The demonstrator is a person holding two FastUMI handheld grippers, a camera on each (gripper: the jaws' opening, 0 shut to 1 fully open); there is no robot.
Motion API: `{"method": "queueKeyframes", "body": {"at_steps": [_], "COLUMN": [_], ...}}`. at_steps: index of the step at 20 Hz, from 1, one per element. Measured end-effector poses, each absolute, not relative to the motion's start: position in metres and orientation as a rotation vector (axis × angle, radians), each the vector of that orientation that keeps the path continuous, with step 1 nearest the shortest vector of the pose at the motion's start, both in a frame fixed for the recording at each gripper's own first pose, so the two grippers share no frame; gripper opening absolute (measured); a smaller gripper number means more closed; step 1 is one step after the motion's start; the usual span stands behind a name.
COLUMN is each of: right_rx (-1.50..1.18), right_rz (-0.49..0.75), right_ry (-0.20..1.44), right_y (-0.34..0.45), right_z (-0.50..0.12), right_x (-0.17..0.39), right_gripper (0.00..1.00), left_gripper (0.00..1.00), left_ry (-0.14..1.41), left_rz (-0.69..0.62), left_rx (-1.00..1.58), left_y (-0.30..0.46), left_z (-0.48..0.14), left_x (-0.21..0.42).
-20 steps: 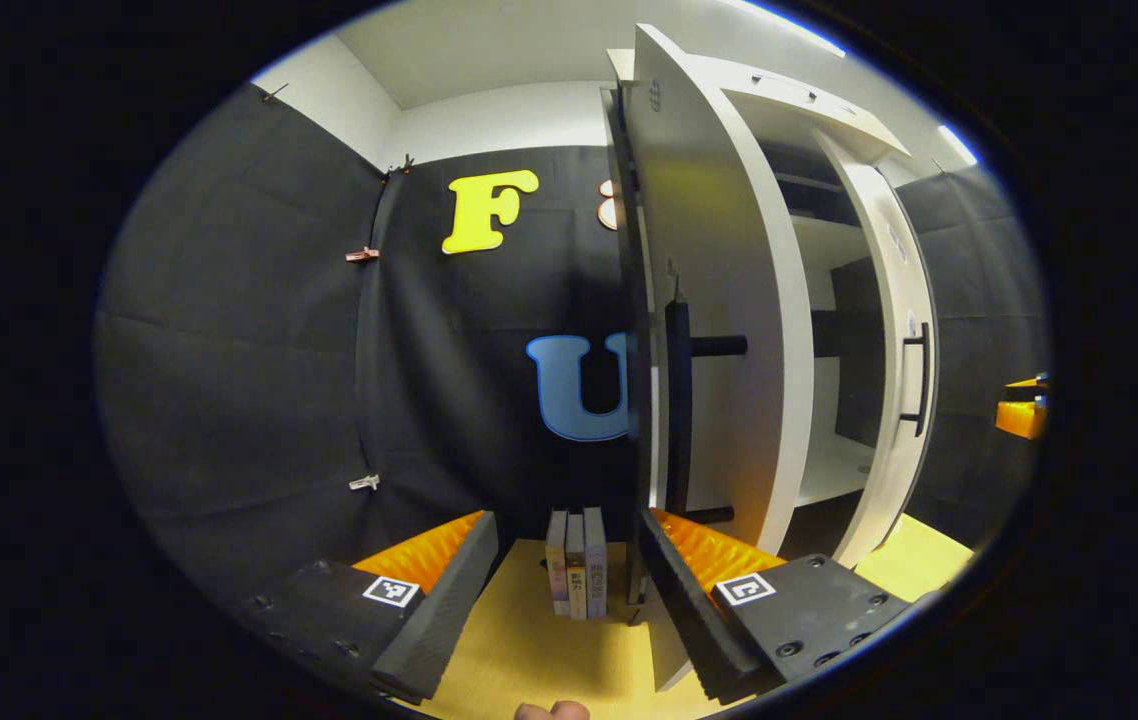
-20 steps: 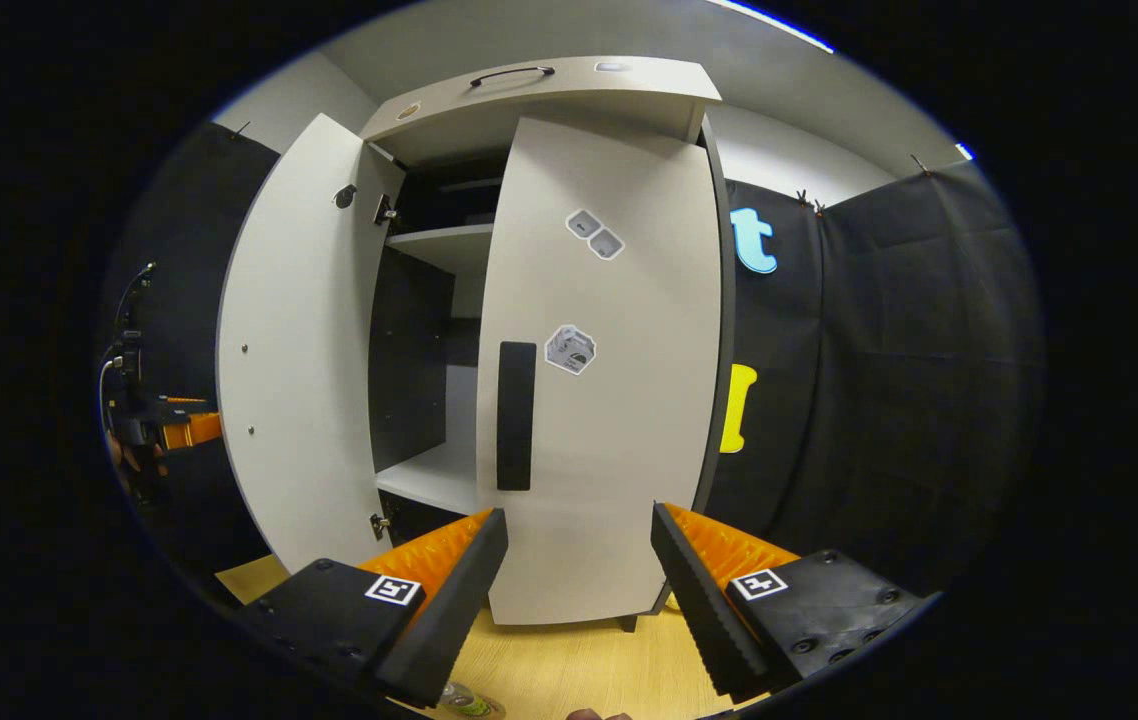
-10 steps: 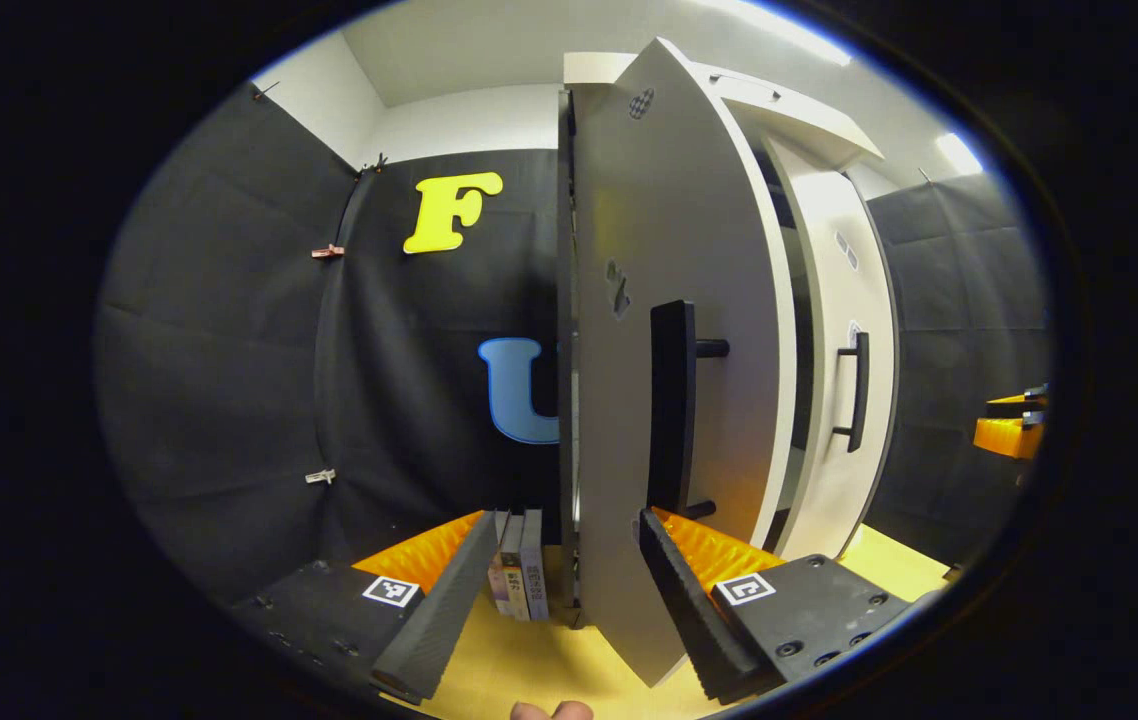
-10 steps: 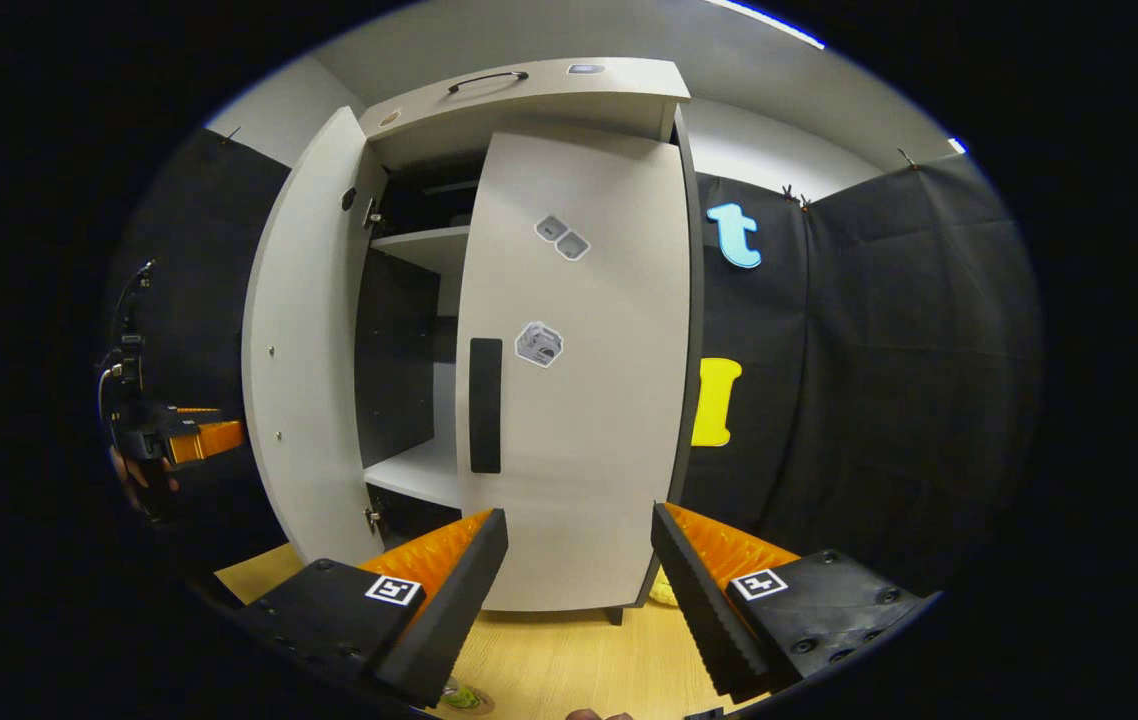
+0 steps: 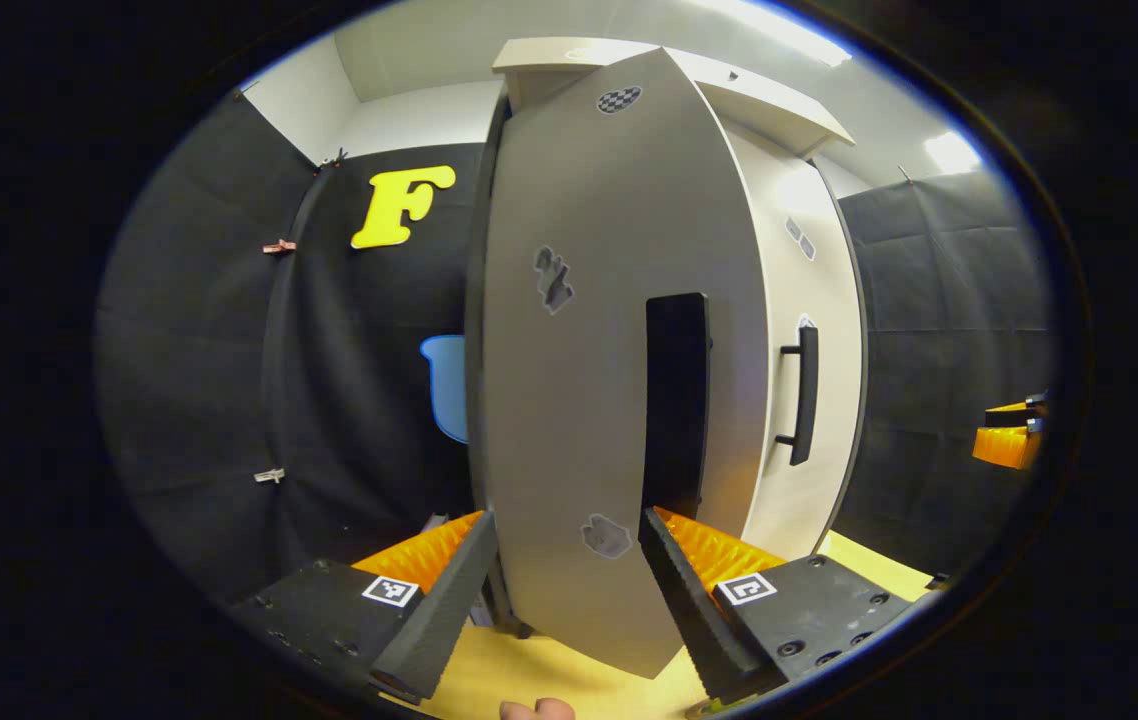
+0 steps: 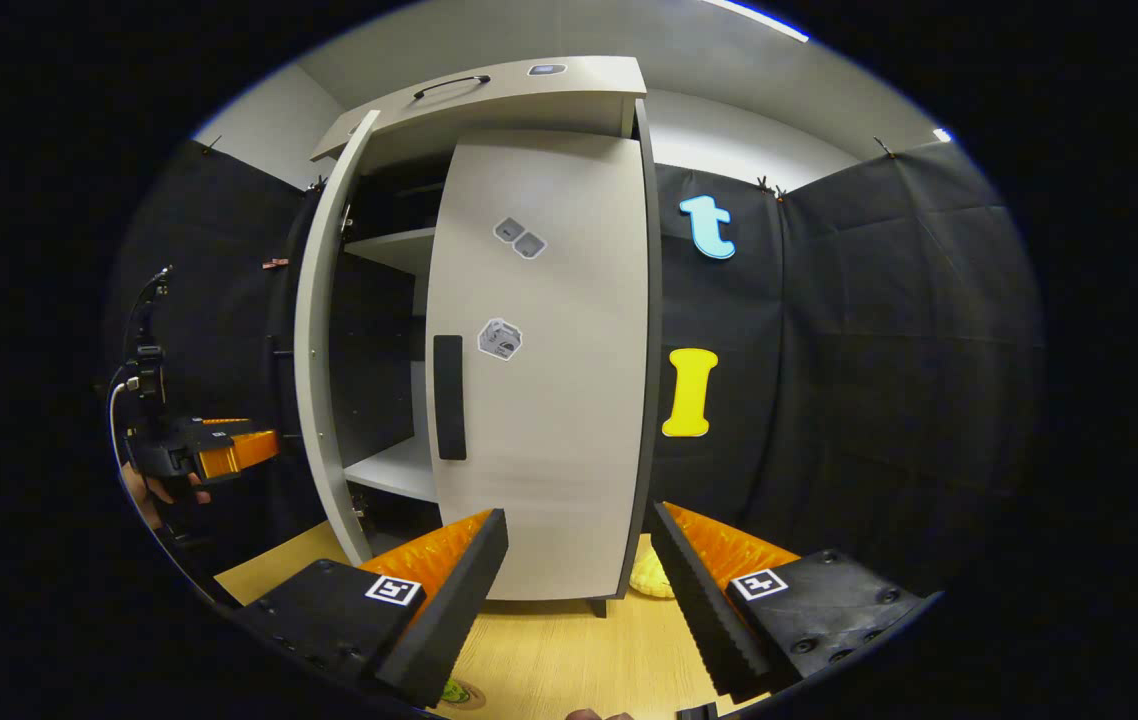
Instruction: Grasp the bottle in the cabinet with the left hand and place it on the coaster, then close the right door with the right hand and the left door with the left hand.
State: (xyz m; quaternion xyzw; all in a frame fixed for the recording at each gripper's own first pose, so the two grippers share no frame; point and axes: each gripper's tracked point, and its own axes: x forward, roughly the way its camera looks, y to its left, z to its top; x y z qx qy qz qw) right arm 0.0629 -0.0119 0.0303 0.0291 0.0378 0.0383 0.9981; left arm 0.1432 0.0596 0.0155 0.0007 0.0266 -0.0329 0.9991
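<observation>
While my left gripper (image 5: 567, 580) gapes against the left door (image 5: 579, 400), that door hangs ajar — right door (image 6: 539, 370) shut. My right gripper (image 6: 579, 590) idles open.

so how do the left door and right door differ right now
The right door lies flat against the cabinet, shut or nearly so; the left door stands ajar, with shelves showing in the gap. The open left gripper is at the left door; the open right gripper hangs back from the right door. Both are pale with dark vertical handles.

- My left gripper (image 5: 567, 590), jaws apart, faces the pale grey left cabinet door (image 5: 589, 400).
- Its black bar handle (image 5: 676, 400) stands just ahead.
- The right door (image 5: 809, 300) looks closed.
</observation>
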Motion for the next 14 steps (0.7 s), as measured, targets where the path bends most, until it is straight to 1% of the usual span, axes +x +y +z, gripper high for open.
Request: {"method": "queueKeyframes", "body": {"at_steps": [7, 11, 14], "right_rx": [0.084, 0.091, 0.093], "right_rz": [0.028, 0.031, 0.034], "right_ry": [0.084, 0.081, 0.075], "right_y": [-0.040, -0.042, -0.041], "right_z": [0.027, 0.028, 0.030], "right_x": [0.060, 0.062, 0.060], "right_gripper": [0.96, 0.96, 0.96], "left_gripper": [0.92, 0.92, 0.93], "left_ry": [0.043, 0.037, 0.029], "left_rz": [-0.077, -0.062, -0.041], "left_rx": [-0.015, 0.002, 0.018], "left_y": [0.026, 0.027, 0.031], "left_z": [0.014, 0.015, 0.019], "left_x": [0.179, 0.179, 0.169]}}
